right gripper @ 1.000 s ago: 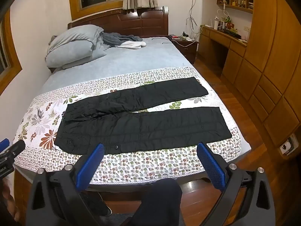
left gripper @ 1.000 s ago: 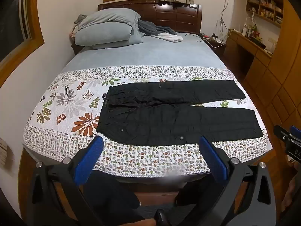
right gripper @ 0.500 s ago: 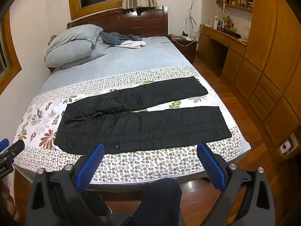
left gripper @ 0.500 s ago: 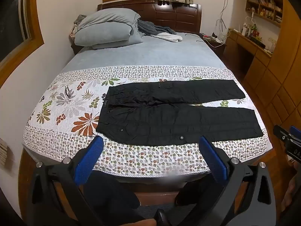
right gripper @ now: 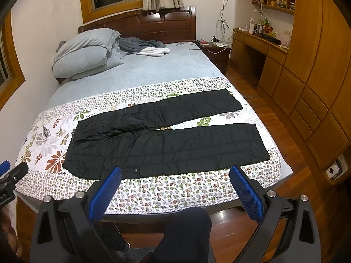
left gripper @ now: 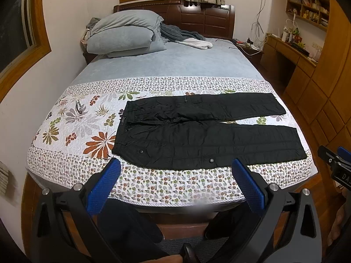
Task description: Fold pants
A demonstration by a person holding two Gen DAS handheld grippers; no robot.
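Black pants (left gripper: 197,131) lie spread flat on the floral quilt (left gripper: 72,129) at the foot of the bed, waistband to the left, both legs stretched to the right with a gap between them. They also show in the right wrist view (right gripper: 166,140). My left gripper (left gripper: 175,173) is open and empty, held off the bed's front edge below the near leg. My right gripper (right gripper: 175,179) is open and empty, also in front of the bed edge. The right gripper's tip shows at the far right of the left wrist view (left gripper: 335,164).
Grey pillows (left gripper: 125,35) and a heap of clothes (left gripper: 186,37) lie at the headboard. Eyeglasses (left gripper: 78,107) rest on the quilt left of the pants. A wooden desk (right gripper: 258,46) and wardrobe (right gripper: 318,65) line the right side. My knees are below the grippers.
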